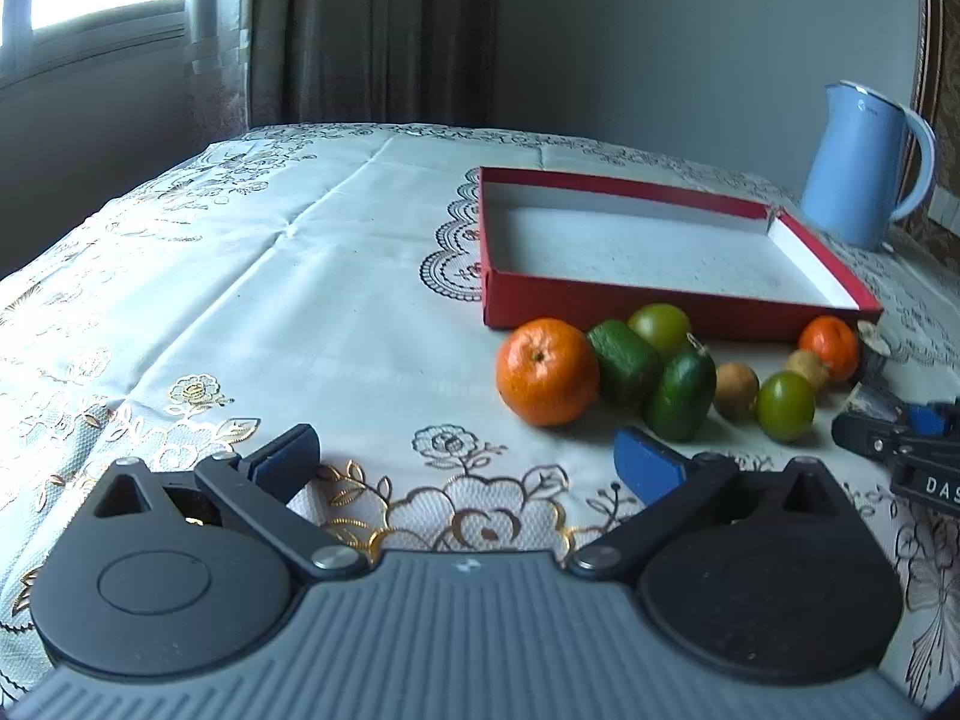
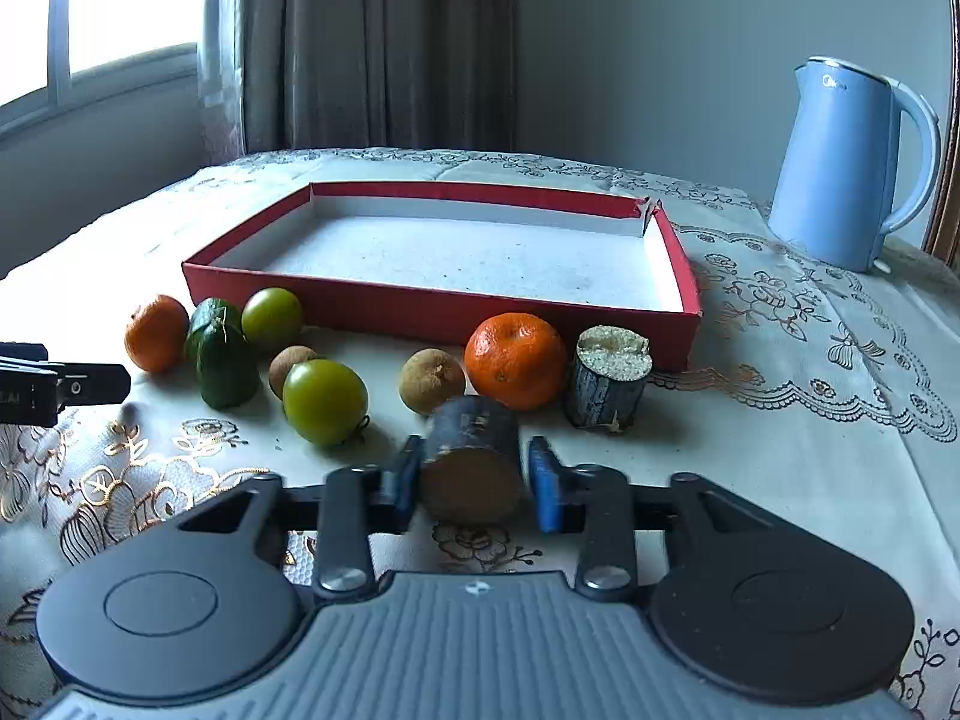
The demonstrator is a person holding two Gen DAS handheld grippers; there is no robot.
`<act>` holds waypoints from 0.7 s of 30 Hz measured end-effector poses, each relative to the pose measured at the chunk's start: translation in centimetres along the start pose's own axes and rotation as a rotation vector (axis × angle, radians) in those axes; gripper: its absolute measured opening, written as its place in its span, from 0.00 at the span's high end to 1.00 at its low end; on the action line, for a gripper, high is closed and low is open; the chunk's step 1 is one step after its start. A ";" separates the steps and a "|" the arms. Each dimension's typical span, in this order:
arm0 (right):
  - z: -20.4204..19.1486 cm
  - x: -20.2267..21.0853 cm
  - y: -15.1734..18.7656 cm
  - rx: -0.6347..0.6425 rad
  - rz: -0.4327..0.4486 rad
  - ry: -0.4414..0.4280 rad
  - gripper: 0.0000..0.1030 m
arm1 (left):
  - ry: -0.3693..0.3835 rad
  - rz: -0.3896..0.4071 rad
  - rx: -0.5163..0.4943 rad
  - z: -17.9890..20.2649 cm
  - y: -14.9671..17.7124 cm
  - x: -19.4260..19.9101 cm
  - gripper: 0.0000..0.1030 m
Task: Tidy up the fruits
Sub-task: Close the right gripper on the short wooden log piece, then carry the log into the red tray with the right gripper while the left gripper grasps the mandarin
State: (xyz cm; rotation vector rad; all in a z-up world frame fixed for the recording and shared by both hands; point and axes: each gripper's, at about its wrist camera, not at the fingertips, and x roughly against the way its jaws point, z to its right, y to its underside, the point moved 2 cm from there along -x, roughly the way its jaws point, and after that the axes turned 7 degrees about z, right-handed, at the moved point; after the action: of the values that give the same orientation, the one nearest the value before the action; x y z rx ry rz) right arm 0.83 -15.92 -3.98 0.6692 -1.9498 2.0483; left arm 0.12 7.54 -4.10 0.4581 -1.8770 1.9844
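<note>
- Right hand-held gripper point(image 2: 473, 474): nearly closed, its blue pads on either side of a short dark-barked cut cane segment point(image 2: 471, 459) lying on its side, pale cut end toward the camera. The left pad meets the bark; a thin gap shows at the right pad, so firm contact cannot be confirmed.
- Left hand-held gripper point(image 1: 468, 456): jaws wide apart, nothing between them, above the white floral-patterned desk cloth point(image 1: 240, 300).
- Second upright cane segment point(image 2: 607, 381): beyond the right gripper, just beside a large orange tangerine point(image 2: 516, 359).
- Remaining fruit on the desk, ahead of both grippers: round green fruit point(image 2: 324, 401), brown longan point(image 2: 432, 380), dark green oblong fruit point(image 2: 225, 363).
- Shallow red cardboard tray point(image 2: 420, 309): behind the fruit row, nothing inside.
- Pale blue kettle point(image 2: 840, 168): far right.
</note>
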 end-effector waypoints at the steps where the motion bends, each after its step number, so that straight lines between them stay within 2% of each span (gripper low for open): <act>1: 0.1 0.0 0.0 -0.003 -0.001 0.006 0.68 | -0.003 0.001 0.001 0.0 -0.1 -0.1 0.00; 9: 0.1 0.0 0.1 -0.003 0.000 0.006 0.68 | -0.002 -0.035 -0.068 0.7 -1.2 -2.3 0.00; 16: 0.2 0.0 0.1 -0.004 0.000 0.005 0.68 | 0.004 -0.073 -0.041 0.2 -1.8 -3.7 0.00; 21: 0.1 0.0 0.1 -0.002 0.001 0.006 0.68 | 0.006 -0.064 -0.108 1.0 -2.1 -4.2 0.00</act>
State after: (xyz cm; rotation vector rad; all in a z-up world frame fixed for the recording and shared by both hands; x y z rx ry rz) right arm 0.80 -16.05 -4.05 0.6606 -1.9486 2.0461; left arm 4.80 6.40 -4.19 0.4746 -1.9298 1.8312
